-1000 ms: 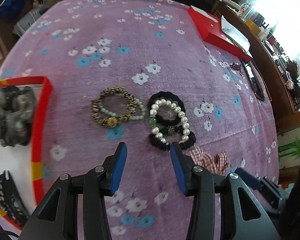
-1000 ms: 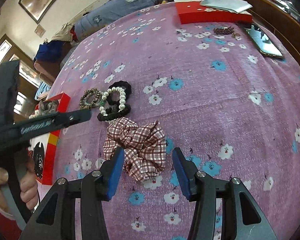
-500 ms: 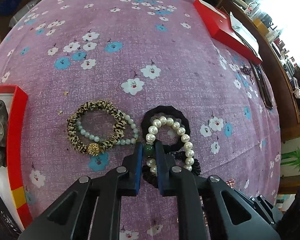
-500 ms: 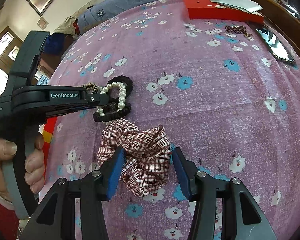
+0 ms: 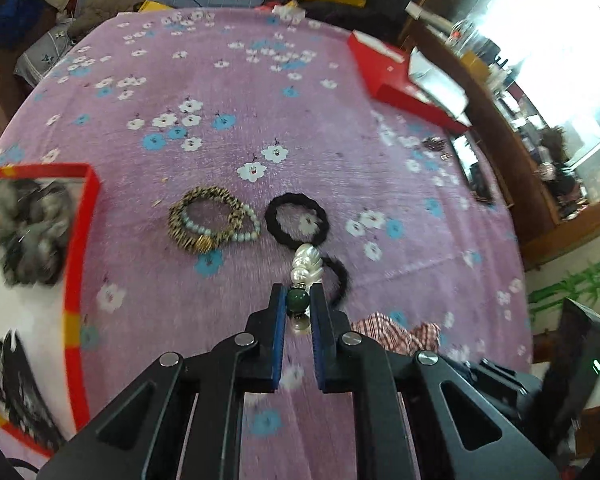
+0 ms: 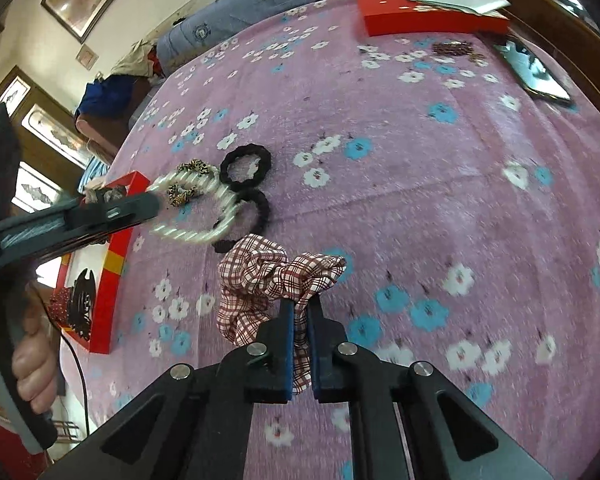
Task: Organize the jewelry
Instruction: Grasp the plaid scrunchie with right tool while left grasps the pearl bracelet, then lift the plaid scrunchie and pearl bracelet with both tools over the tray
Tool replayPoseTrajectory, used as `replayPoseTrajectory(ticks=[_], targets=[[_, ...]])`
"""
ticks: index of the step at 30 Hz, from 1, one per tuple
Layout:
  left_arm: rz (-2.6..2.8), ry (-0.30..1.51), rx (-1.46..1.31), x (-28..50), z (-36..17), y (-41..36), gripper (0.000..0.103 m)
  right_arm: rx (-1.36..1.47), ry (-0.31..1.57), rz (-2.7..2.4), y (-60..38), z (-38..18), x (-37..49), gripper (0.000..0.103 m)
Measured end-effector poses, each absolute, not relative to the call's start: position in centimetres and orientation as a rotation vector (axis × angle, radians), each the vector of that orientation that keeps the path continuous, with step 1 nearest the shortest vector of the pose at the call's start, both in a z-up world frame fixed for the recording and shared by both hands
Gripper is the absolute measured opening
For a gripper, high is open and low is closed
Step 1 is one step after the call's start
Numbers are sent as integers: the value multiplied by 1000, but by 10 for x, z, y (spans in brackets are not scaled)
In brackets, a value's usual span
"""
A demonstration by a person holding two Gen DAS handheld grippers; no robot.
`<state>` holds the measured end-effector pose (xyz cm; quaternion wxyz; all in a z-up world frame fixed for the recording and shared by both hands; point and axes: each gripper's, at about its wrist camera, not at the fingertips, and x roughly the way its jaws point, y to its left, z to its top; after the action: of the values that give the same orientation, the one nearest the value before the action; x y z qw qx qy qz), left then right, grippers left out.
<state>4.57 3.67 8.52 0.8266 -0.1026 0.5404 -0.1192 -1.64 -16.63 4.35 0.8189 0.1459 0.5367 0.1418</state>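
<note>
1. Lifting the pearl bracelet (image 5: pixel 307 266) clear of the black ties (image 5: pixel 296 220); my left hand-held gripper (image 5: pixel 298 304) is clenching its green bead.
2. My right hand-held gripper (image 6: pixel 299 322), having just closed, is pinching the plaid scrunchie (image 6: pixel 260 276), which is resting on the bed (image 6: pixel 420 200).
3. Next, I judge, both are going into the red tray (image 5: pixel 76 240), needing a steady carry.

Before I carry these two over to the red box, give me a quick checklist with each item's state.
1. Left gripper shut on pearl bracelet, pinched at its green bead: ok.
2. Bracelet clear of the black hair ties: cannot tell, it hangs right over them.
3. Right gripper, jaws just closed, shut on checked scrunchie: ok.
4. Scrunchie lifted off the cloth: cannot tell.
5. Free room in red box: cannot tell, only partly in view.
</note>
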Motion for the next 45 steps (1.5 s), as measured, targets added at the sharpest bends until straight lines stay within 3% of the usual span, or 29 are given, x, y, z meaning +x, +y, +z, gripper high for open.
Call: replayPoseTrajectory(ticks=[16, 45], targets=[[-143, 1079, -257, -42, 123, 112, 11, 346, 1108, 269, -163, 77, -60, 7], [24, 921, -55, -77, 171, 167, 11, 201, 1026, 357, -71, 119, -69, 7]])
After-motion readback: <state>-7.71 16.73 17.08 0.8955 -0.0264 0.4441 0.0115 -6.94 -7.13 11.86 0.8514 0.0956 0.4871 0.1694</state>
